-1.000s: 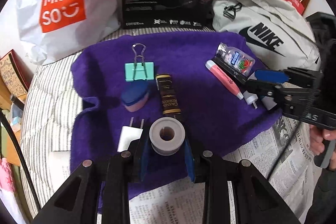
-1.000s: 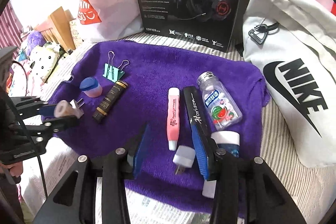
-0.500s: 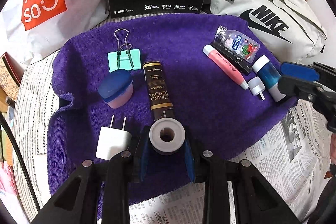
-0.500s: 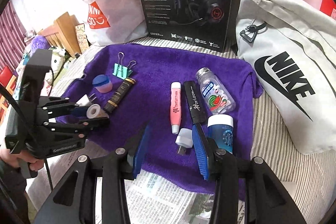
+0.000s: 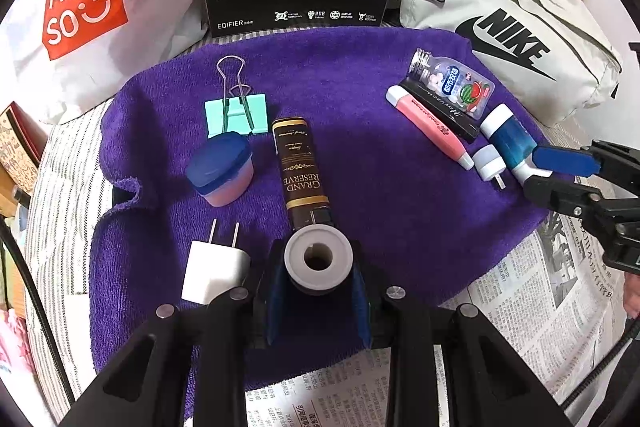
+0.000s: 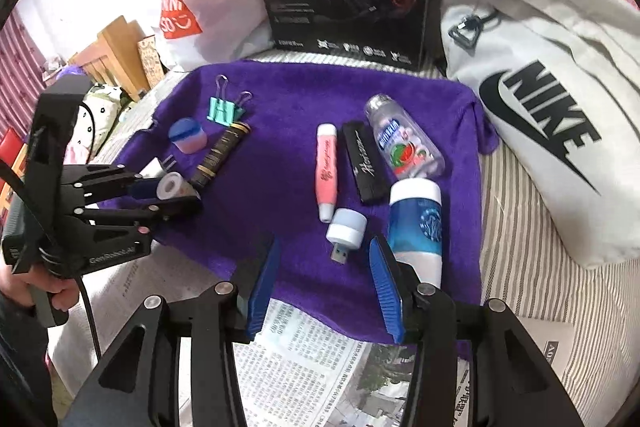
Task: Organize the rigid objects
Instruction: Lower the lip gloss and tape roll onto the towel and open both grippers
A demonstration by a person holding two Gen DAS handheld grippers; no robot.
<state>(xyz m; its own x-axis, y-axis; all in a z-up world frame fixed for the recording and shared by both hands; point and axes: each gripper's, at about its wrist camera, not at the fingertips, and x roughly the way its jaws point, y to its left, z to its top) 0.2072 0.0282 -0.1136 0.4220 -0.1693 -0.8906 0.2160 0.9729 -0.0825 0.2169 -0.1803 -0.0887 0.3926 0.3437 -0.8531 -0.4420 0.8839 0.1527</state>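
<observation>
On the left of the purple towel [image 5: 360,115], the left gripper [image 5: 318,283] is clamped on a small white tape roll [image 5: 319,259], held just at the near end of the brown Grand Reserve tube [image 5: 301,171]. The white charger plug [image 5: 214,269] lies just beside the left finger. The roll is round and smooth, so it could twist or pop out of the pads if the squeeze eases, and setting it down here could nudge the tube or the plug out of line.

Toward the right, the right gripper [image 6: 324,279] hangs over the towel's near edge with nothing between its jaws, which are opening. The small USB light [image 6: 346,227] lies just ahead of the gap, and the blue-and-white bottle [image 6: 416,227] is right against the right finger. As the jaws widen, that finger could shove the bottle, which may roll off onto the newspaper [image 6: 312,355] or bump the black Horizon case [image 6: 366,163].
</observation>
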